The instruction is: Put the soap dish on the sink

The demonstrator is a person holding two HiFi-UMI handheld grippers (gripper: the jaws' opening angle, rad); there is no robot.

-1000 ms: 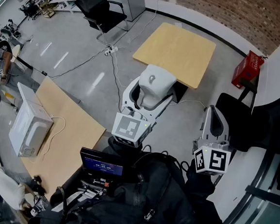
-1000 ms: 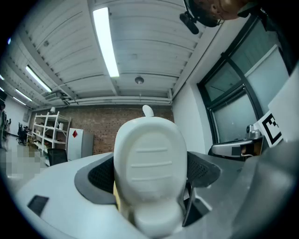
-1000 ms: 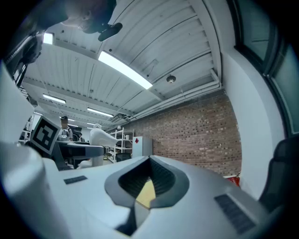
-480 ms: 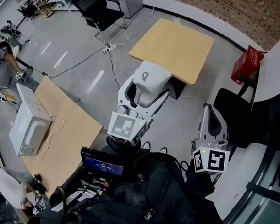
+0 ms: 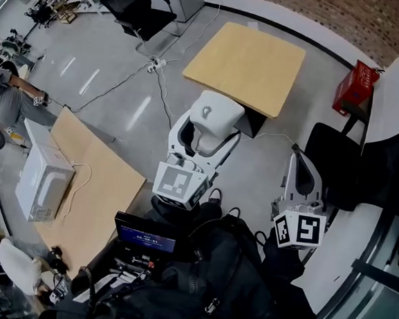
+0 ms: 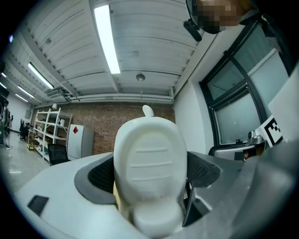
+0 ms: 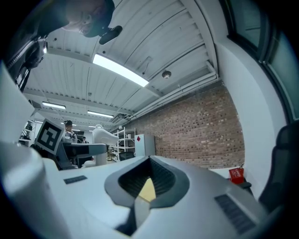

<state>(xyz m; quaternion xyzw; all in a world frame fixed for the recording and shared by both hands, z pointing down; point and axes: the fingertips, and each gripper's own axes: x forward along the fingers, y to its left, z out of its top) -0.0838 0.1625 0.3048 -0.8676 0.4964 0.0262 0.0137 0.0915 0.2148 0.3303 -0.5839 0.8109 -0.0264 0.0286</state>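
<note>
A white oval soap dish [image 5: 215,120] with ribbed underside is clamped in my left gripper [image 5: 203,136], which points away from me over the grey floor. In the left gripper view the soap dish [image 6: 150,168] fills the middle and stands up between the dark pads of the left gripper [image 6: 148,189], against the ceiling. My right gripper [image 5: 298,164] is held lower right, near a black chair, with its jaws together and nothing in them; in its own view the right gripper [image 7: 145,189] is shut. No sink shows in any view.
A square wooden table [image 5: 246,65] stands ahead, a longer one [image 5: 93,188] with a white microwave [image 5: 41,183] to the left. Black chairs [image 5: 140,8] [image 5: 341,171], a red box [image 5: 355,89], floor cables [image 5: 160,93] and a small screen [image 5: 144,237] near my body surround me.
The left gripper with the soap dish has drifted slightly left and farther from me. The right gripper has barely moved. A person at the far left edge has shifted.
</note>
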